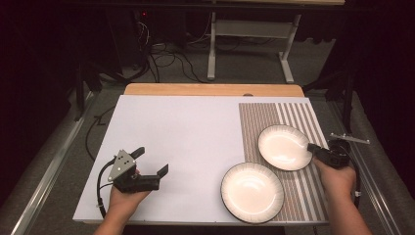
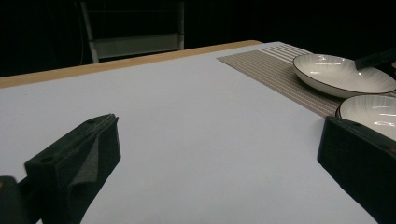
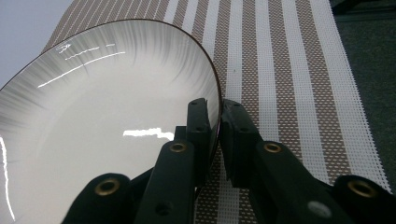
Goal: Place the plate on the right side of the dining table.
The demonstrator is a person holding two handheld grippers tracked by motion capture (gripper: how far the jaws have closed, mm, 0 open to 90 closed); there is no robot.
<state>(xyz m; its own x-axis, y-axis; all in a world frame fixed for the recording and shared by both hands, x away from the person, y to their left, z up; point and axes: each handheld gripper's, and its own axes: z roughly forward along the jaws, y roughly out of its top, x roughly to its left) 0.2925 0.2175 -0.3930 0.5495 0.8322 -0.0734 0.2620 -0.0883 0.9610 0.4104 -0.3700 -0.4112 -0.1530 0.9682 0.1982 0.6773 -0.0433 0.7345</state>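
Jaws pinching plate (image 3: 93, 121) rim, right gripper (image 3: 219, 121) level

No readable text, label, brand, number or sign is found on any surface; nothing legible is printed on what is seen.

Grey carpet floor (image 1: 244, 63), a white frame (image 1: 254, 29), perhaps a table's, and cables (image 1: 166, 58) in dark surroundings.

A second white plate (image 1: 252, 192) rests partly on the striped mat (image 1: 298, 115), near the table's (image 1: 171, 127) front edge.
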